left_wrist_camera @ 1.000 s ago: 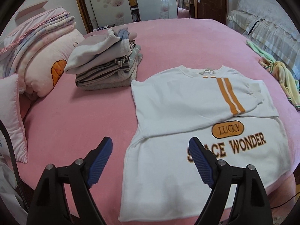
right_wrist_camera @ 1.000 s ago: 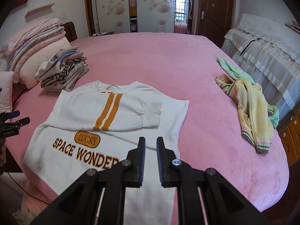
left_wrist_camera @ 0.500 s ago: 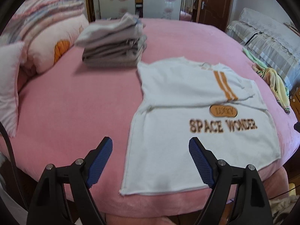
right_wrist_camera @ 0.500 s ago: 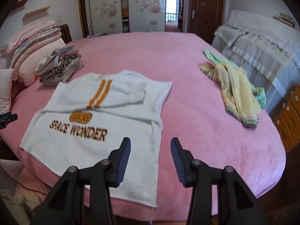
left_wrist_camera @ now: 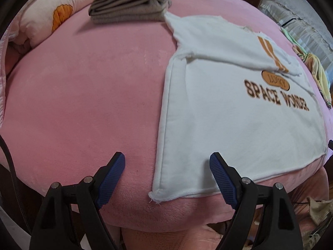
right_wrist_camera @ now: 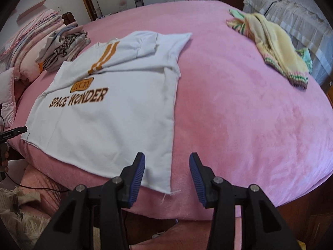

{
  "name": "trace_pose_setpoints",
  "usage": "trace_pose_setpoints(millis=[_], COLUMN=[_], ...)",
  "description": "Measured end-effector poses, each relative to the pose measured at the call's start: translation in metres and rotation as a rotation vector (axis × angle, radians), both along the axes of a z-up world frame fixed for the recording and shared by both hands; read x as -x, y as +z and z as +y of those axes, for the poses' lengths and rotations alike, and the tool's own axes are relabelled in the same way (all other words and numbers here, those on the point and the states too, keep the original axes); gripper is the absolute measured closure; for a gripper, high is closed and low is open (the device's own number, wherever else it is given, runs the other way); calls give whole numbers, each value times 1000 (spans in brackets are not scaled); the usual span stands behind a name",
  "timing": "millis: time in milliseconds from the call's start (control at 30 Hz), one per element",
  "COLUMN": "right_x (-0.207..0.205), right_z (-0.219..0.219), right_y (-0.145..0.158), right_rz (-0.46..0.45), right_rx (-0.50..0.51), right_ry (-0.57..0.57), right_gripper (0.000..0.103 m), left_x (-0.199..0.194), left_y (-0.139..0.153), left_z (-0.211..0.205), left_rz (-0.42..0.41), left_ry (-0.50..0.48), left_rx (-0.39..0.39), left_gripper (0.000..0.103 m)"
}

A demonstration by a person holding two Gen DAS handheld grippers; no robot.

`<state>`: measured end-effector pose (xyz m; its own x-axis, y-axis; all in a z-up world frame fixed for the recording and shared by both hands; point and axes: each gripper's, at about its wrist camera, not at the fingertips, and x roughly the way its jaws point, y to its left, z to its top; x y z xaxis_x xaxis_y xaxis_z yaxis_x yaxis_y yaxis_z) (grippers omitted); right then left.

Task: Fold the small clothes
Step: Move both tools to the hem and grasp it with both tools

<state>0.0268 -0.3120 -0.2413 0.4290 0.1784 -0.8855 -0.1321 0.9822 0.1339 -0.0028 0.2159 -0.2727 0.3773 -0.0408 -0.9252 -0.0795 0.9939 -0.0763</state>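
Both tongs hang above the shirt's (left_wrist_camera: 224,112) near corners on the pink bed (left_wrist_camera: 83,95). Left tongs (left_wrist_camera: 166,166) gape wide; right tongs (right_wrist_camera: 167,164) are half spread, pinching nothing.

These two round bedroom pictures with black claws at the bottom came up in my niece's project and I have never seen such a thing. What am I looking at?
No robot here: a person holds a two-finger tool in each hand, with a wide-angle camera on each looking along its fingers. One picture is the left gripper, the other the right gripper. Both sets of blue-padded jaws stand open and hold nothing; the right ones have just been opening. On the pink plush bedspread lies a white sweatshirt with orange stripes and "SPACE WONDER" lettering, its sleeves folded across the chest. Each gripper sits near a bottom corner of it. A stack of folded grey clothes and a crumpled yellow knitted sweater lie further off.
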Motion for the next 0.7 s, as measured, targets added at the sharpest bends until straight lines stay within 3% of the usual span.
trace_pose_setpoints(millis=[567, 633, 700], right_x=[-4, -4, -4], right_z=[2, 2, 3], right_y=[-28, -29, -30], right_rz=[94, 101, 109], right_rx=[-54, -66, -97], right_ry=[19, 23, 37], right_gripper=[59, 63, 76], left_x=[-10, -11, -10], left_y=[-15, -16, -16], left_z=[-1, -1, -2], left_rz=[3, 7, 13], left_ry=[-23, -18, -23], left_rx=[38, 47, 64], left_gripper=[25, 27, 34])
